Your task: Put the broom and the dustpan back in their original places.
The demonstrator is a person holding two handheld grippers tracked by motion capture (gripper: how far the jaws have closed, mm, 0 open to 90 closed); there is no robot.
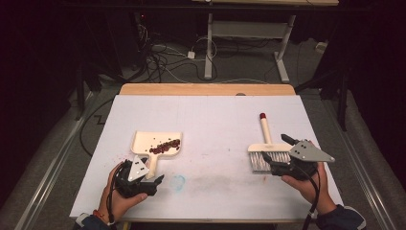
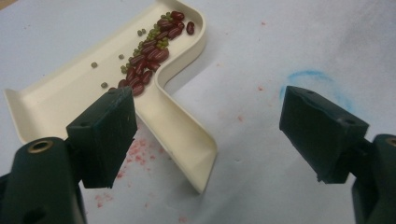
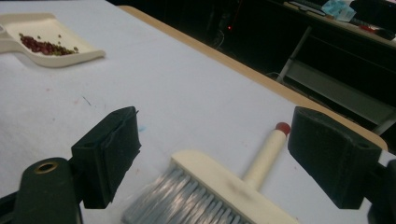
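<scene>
Your left tongs and right tongs both gape, released — the dustpan of red and green beans and the hand brush lie loose on the desk, so sweeping looks finished — next, probably grip the dustpan's handle squarely

No readable text or labels anywhere
</scene>
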